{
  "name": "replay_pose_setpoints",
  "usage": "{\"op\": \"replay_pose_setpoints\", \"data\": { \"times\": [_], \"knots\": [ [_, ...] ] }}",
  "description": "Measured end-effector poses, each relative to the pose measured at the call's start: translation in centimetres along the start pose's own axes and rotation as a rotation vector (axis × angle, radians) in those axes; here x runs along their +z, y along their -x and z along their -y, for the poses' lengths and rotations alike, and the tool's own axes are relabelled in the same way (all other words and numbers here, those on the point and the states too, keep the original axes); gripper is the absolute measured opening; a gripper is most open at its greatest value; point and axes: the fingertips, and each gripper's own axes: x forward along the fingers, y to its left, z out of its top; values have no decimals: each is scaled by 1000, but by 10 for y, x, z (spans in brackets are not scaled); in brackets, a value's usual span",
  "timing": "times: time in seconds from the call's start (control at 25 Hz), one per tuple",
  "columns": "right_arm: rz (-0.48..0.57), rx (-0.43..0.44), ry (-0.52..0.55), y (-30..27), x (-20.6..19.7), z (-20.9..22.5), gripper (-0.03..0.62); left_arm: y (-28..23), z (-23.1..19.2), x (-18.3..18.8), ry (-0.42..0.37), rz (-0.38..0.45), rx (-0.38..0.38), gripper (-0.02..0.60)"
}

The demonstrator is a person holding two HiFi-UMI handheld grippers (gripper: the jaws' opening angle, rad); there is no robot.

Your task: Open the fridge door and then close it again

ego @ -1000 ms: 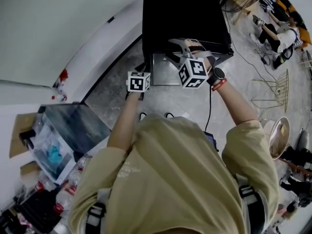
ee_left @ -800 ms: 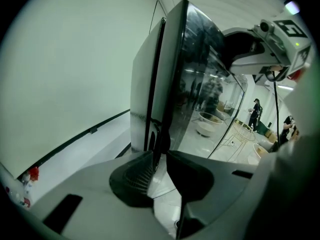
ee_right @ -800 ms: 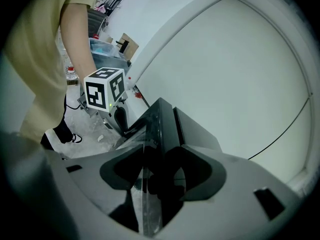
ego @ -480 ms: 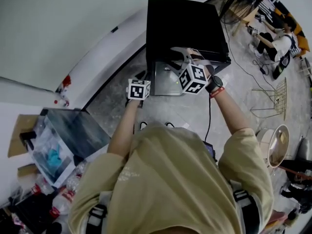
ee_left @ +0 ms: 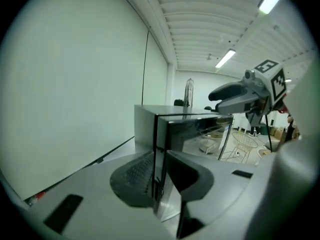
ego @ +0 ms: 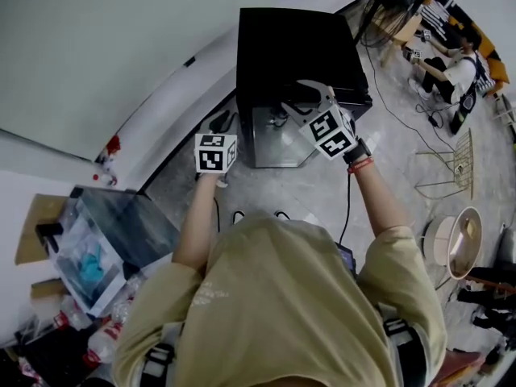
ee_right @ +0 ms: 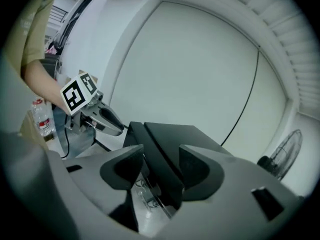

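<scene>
Two grippers face one fridge (ego: 298,47), which stands on the floor against the wall. Its glass door (ego: 278,135) faces the person and looks shut. The right gripper (ego: 300,95) is nearer, over the door's top edge, jaws wide and empty. The left gripper (ego: 221,122) is off the fridge's left front corner, jaws narrowly apart and empty.

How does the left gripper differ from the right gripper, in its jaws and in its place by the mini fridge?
The left gripper has its jaws only a narrow gap apart, while the right gripper has its jaws wide apart. In the head view the left gripper hangs off the left side of the mini fridge, while the right gripper reaches over its front top edge. Both hold nothing and point toward the fridge.
</scene>
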Motion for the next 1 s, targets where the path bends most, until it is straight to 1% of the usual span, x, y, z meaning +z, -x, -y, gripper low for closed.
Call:
{"op": "replay_pose_setpoints", "data": {
  "times": [0.2, 0.36, 0.56, 0.72, 0.8, 1.0],
  "knots": [
    [27, -120, -151, 25, -11, 30, 214, 13, 10, 41, 22, 93, 2, 89],
    [56, -201, -279, 48, -18, 49, 193, 22, 29, 75, 43, 168, -25, 89],
    [111, -345, -431, 79, -24, 72, 152, 30, 47, 108, 18, 234, -9, 86],
    [146, -417, -536, 94, -26, 79, 129, 33, 55, 122, 19, 266, 3, 75],
    [155, -448, -563, 101, -26, 81, 117, 34, 59, 126, 21, 279, 13, 71],
    [169, -509, -586, 109, -26, 82, 84, 38, 61, 135, 27, 321, 46, 54]
  ]
}}
